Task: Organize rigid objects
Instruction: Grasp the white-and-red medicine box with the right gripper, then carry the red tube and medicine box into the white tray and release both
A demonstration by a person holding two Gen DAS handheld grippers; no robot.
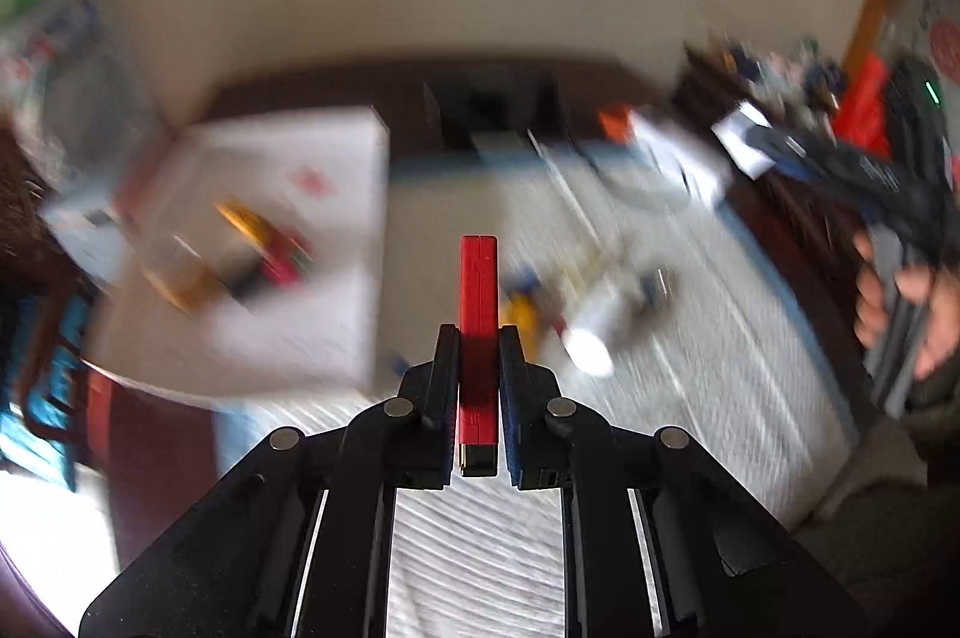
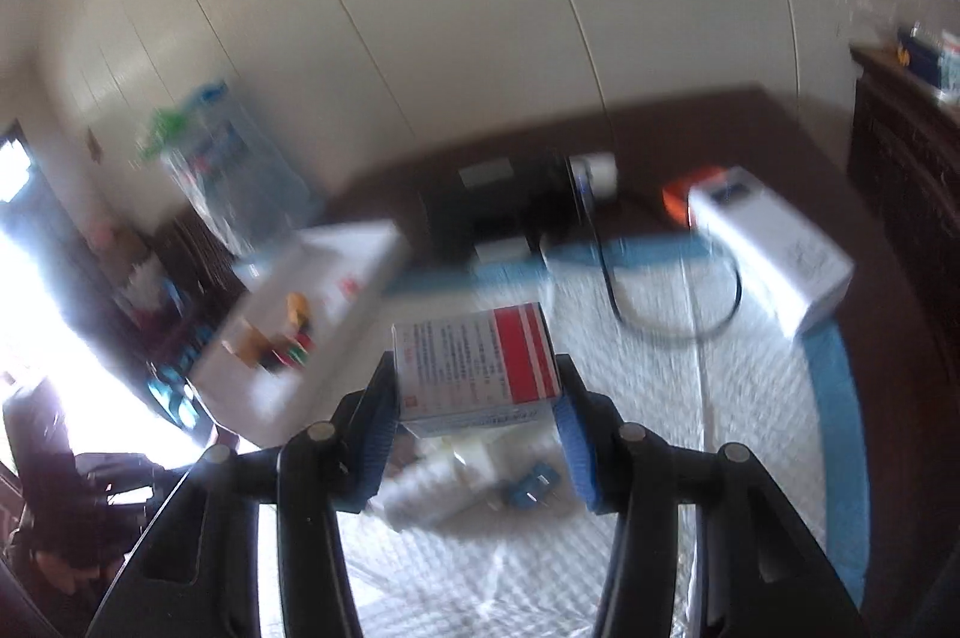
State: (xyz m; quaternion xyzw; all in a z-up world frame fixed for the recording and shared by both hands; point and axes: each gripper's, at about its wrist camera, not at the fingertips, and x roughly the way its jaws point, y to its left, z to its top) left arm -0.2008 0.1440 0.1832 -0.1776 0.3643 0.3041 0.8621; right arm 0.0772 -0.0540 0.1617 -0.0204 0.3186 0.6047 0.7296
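A: Left wrist view first. What has the left hand-held gripper got?

B: It is clamped narrow on a slim red bar, whose long axis runs straight out along the fingers toward twelve o'clock, with a dark end at the back between the pads. The white box, open and already holding a few coloured pieces, lies at about ten o'clock from the tips, near but apart (all blurred, so the pieces cannot be named). I judge this hand the nearer one to it.

A: And the right wrist view?

B: The right hand-held gripper holds a red-and-white carton at middling width, pads pressing its two short ends, so its long axis lies crosswise, nine to three. The white box sits at ten o'clock here too, farther off. Loose items remain on the quilted white cover below, at six o'clock.

A: So both loads want carrying leftward?

B: That is my reading.
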